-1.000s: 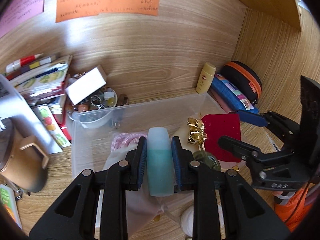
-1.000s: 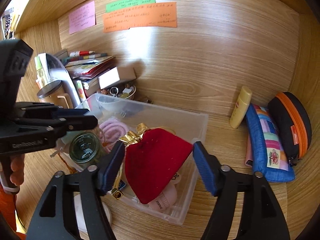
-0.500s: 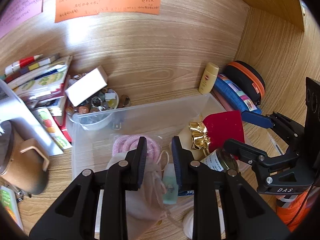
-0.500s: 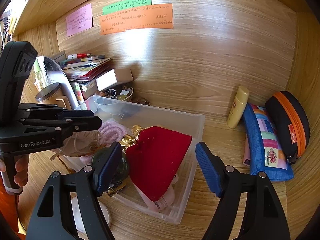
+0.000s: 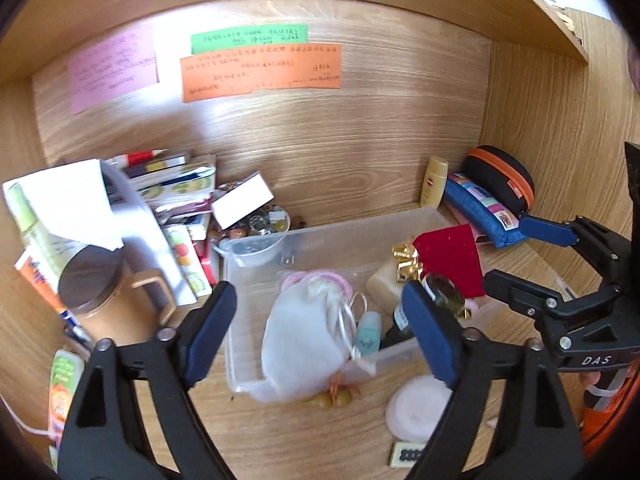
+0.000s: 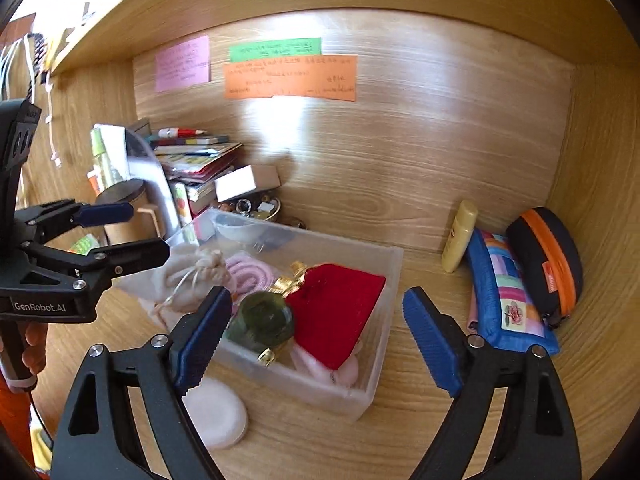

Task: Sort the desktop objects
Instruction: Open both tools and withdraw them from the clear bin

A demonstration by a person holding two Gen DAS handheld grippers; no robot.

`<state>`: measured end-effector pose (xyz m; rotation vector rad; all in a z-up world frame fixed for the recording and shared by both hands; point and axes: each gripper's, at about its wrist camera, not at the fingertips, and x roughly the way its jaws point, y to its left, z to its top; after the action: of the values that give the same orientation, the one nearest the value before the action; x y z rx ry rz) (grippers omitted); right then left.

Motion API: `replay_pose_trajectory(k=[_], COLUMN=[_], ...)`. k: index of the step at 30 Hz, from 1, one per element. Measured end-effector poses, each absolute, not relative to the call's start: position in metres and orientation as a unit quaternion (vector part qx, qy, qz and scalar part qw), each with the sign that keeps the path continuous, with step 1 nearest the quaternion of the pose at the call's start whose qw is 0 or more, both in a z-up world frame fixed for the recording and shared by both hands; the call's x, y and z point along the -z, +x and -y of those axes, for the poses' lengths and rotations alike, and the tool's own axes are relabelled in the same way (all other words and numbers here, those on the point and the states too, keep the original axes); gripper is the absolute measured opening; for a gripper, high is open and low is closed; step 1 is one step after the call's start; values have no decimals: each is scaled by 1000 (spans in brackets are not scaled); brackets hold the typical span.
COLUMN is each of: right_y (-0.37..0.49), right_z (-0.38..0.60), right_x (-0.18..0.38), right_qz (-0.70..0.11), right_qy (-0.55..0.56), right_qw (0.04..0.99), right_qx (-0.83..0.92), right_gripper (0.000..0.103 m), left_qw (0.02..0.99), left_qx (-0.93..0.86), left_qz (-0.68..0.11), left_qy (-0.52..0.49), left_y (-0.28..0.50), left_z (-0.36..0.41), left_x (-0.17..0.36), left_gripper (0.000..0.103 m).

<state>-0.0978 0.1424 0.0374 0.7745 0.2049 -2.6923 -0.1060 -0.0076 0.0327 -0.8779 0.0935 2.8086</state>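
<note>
A clear plastic bin (image 5: 332,236) (image 6: 384,276) sits on the wooden desk. In it lie a white drawstring pouch (image 5: 304,340) (image 6: 188,276), a pale teal bottle (image 5: 368,334), a pink coil (image 6: 252,272), a green glass jar (image 6: 262,320) and a red velvet pouch (image 5: 452,260) (image 6: 336,308). My left gripper (image 5: 324,332) is open and empty, raised above the bin's front. My right gripper (image 6: 316,336) is open and empty, above the bin's near right part.
A brown lidded mug (image 5: 100,300), stacked books (image 5: 176,188) and a bowl of trinkets (image 5: 260,224) stand left. A yellow tube (image 6: 460,236), a blue pencil case (image 6: 504,292) and a black-orange case (image 6: 548,260) lie right. A pink round pad (image 5: 418,404) lies in front.
My left gripper let go of the teal bottle, which now lies in the bin, then opened wide and drew back and up. My right gripper also drew back.
</note>
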Motion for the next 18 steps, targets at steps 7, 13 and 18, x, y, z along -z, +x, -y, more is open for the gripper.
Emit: replay_pose_trajectory(k=[7, 13, 18], right_y=[-65, -47, -37], right_z=[-137, -142, -147], right_x=[-28, -5, 17], right_qz=[-84, -85, -78], right_qy=[273, 305, 334], right_qw=[166, 160, 155], right_qx=[944, 935, 926], right_gripper=[94, 94, 94], left_qw=[85, 88, 102], left_qx=[-948, -938, -927], left_qz=[-40, -46, -42], left_qy=[-303, -332, -359], left_y=[-73, -57, -47], left_z=[8, 1, -5], left_x=[-16, 8, 26], left_gripper=[95, 95, 95])
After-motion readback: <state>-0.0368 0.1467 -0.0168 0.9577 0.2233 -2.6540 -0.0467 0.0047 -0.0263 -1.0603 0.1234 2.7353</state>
